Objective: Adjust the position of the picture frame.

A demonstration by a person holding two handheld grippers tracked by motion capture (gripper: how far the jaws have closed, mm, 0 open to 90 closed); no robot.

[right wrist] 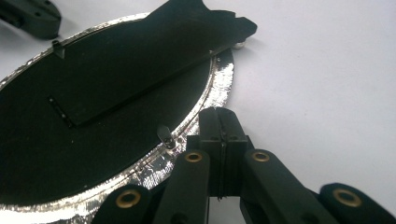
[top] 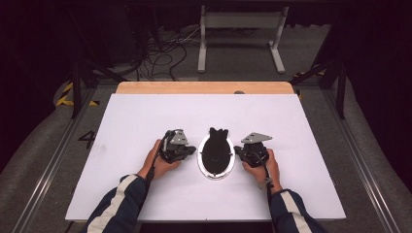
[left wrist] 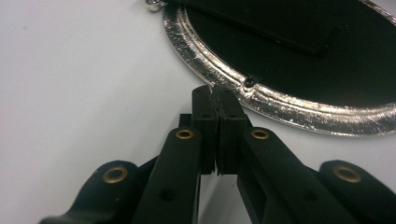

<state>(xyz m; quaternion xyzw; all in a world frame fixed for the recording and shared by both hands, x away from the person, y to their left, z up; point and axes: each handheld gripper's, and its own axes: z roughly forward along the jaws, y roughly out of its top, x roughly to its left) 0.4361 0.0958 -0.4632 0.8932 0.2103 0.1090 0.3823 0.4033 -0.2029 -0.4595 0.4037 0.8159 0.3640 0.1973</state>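
Both grippers — left gripper (left wrist: 218, 95), right gripper (right wrist: 223, 116) — pressed together, empty, tips seemingly touching the oval frame's (top: 200, 158) silver rim.

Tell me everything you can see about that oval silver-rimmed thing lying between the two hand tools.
It is an oval picture frame lying face down on the white table. A shiny, scratched silver rim surrounds a matte black backing, which has small turn clips at its edge. A black stand strut lies flat along it, its notched end jutting past the far rim. The shut left gripper and shut right gripper point at opposite sides of the rim.
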